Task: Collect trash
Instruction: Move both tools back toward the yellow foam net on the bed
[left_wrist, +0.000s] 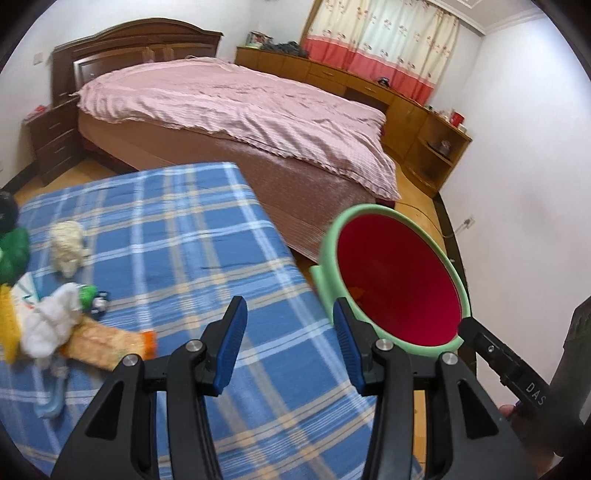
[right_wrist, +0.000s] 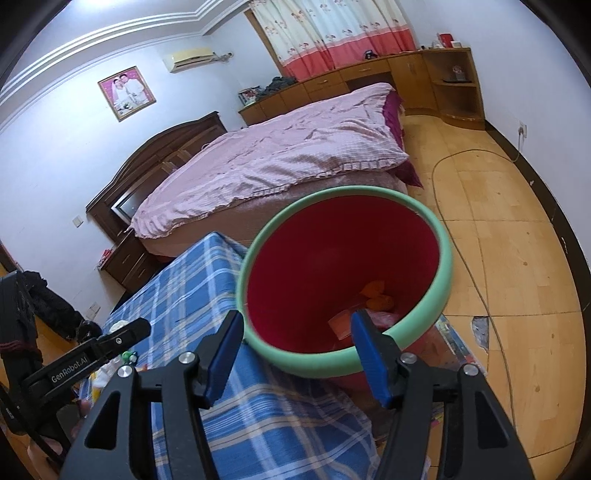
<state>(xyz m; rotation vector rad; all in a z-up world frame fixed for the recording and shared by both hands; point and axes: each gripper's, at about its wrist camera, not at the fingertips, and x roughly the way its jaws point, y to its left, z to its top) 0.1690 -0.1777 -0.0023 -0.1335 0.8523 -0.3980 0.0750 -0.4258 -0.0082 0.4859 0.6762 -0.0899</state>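
the left wrist view looks over a tabletop (left_wrist: 177, 236) covered in blue plaid cloth, and only this view shows the trash left on it: at the left edge lie a crumpled white tissue (left_wrist: 51, 321), a cream-coloured wad (left_wrist: 68, 251), an orange-and-yellow snack wrapper (left_wrist: 110, 345) and some green scraps (left_wrist: 14, 251), all bunched close together. the left hand-held gripper (left_wrist: 290, 325) hangs over the bare cloth to the right of that pile with its blue pads apart and nothing between them. the red bin (left_wrist: 399, 280) with a mint-green rim stands just beyond the tabletop's right edge; from here its inside shows little beyond a faint orange scrap. the right wrist view looks down into the same red bin (right_wrist: 332, 258) and shows what the other cannot: orange pieces (right_wrist: 376, 295) and a pinkish wrapper (right_wrist: 380, 319) lying at the bottom. the right hand-held gripper (right_wrist: 295, 332) is above the bin's near rim, jaws about half open and empty. this view also catches the left hand-held gripper (right_wrist: 136, 326) from the side at lower left over the tabletop, a framed photo (right_wrist: 127, 92) and an air conditioner (right_wrist: 190, 59) on the wall, and a cable (right_wrist: 461, 236) across the wooden floor. both views take in the bed (left_wrist: 236, 107) with its pink cover behind.
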